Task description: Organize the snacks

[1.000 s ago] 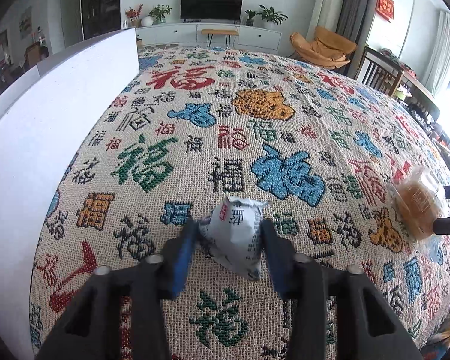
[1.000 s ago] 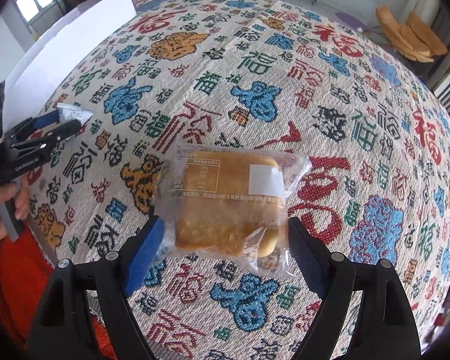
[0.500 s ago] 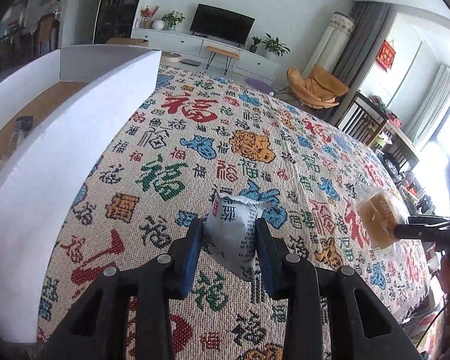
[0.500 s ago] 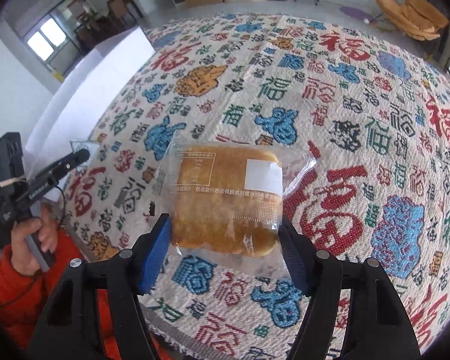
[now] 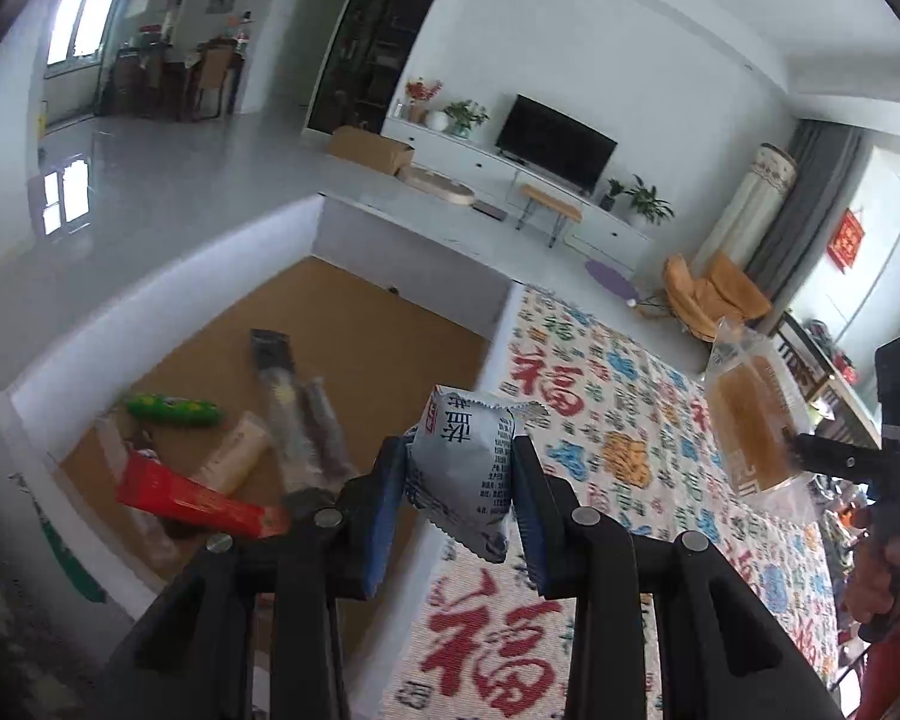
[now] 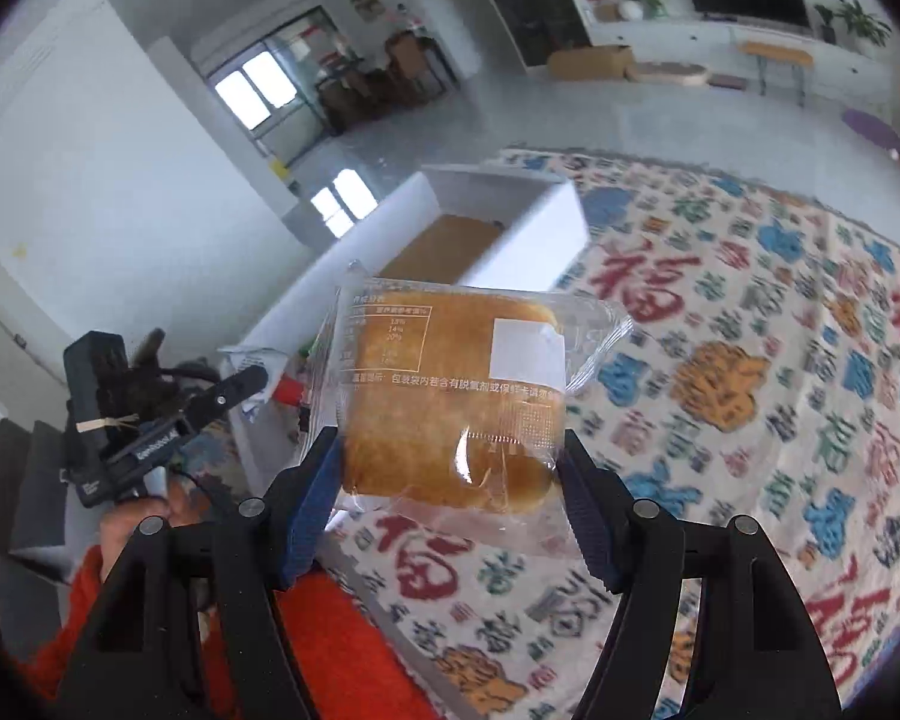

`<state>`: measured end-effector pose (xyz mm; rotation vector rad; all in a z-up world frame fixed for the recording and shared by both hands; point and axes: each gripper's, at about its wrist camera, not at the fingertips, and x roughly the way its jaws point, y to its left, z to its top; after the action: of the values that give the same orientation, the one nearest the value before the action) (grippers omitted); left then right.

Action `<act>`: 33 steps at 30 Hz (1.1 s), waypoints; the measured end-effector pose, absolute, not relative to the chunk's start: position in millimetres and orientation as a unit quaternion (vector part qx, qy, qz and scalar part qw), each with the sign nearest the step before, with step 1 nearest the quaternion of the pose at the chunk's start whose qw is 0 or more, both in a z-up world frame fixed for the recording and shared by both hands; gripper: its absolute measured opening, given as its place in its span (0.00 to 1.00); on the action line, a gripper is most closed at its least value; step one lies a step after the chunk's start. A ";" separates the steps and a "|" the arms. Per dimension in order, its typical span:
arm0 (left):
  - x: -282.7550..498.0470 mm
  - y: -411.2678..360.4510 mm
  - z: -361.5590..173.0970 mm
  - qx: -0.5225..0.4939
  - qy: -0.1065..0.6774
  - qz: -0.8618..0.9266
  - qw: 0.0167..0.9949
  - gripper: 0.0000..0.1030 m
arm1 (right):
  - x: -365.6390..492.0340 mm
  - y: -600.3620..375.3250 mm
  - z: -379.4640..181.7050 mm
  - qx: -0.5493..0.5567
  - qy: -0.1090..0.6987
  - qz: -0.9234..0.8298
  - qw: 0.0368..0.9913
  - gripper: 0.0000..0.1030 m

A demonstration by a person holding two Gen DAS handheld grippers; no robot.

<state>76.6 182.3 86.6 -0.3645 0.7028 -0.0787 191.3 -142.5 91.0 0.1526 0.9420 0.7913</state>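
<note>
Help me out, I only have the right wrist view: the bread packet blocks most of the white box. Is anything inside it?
Observer: Yes. The left wrist view shows several snacks lying in the white box, among them a green packet and a red packet.
Operator: The right gripper has the bread packet. What is the left one carrying? I only see a scrap of wrapper.
Observer: The left gripper is shut on a silver-white pouch with dark print, held upright between its blue pads.

Both snacks lifted, silver packet [image 5: 462,468] over box [image 5: 168,294]
</note>
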 end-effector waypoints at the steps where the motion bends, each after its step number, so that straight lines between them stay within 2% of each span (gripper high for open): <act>1: 80.5 194.6 86.3 -0.174 0.345 -0.020 0.922 0.34 | 197.4 -120.8 94.7 0.068 0.439 0.382 0.810 0.70; 5: 95.7 232.3 77.2 -0.152 0.360 0.043 0.919 0.35 | 220.7 -36.5 98.0 0.053 0.434 0.412 0.799 0.71; 7: 102.9 242.1 69.6 -0.140 0.368 0.072 0.916 0.39 | 232.7 -1.4 94.6 0.045 0.427 0.409 0.806 0.73; 8: 106.3 245.9 65.8 -0.137 0.373 0.085 0.914 0.44 | 239.4 13.1 91.8 0.045 0.423 0.404 0.810 0.77; 9: 109.0 248.9 62.6 -0.136 0.378 0.094 0.911 0.62 | 245.9 25.3 89.0 0.046 0.422 0.402 0.811 0.83; 10: 109.9 251.0 59.8 -0.135 0.378 0.101 0.910 0.79 | 251.6 35.7 86.1 0.048 0.422 0.398 0.813 0.84; 11: 109.7 251.7 58.7 -0.133 0.374 0.107 0.912 0.83 | 256.2 41.4 85.0 0.049 0.423 0.394 0.814 0.84; 16: 107.8 244.1 53.1 -0.107 0.367 0.112 0.917 0.94 | 258.8 48.6 87.0 0.044 0.412 0.387 0.824 0.84; 21: 103.7 231.9 53.4 -0.089 0.364 0.135 0.917 0.95 | 247.3 51.8 85.4 -0.005 0.407 0.373 0.834 0.84; 33: 77.5 215.7 77.2 -0.038 0.346 0.195 0.917 0.95 | 228.1 51.8 79.6 -0.049 0.415 0.370 0.830 0.84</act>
<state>77.5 215.7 77.2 -0.0784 0.7119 0.4008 228.1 51.8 79.6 -0.1032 0.8814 0.7840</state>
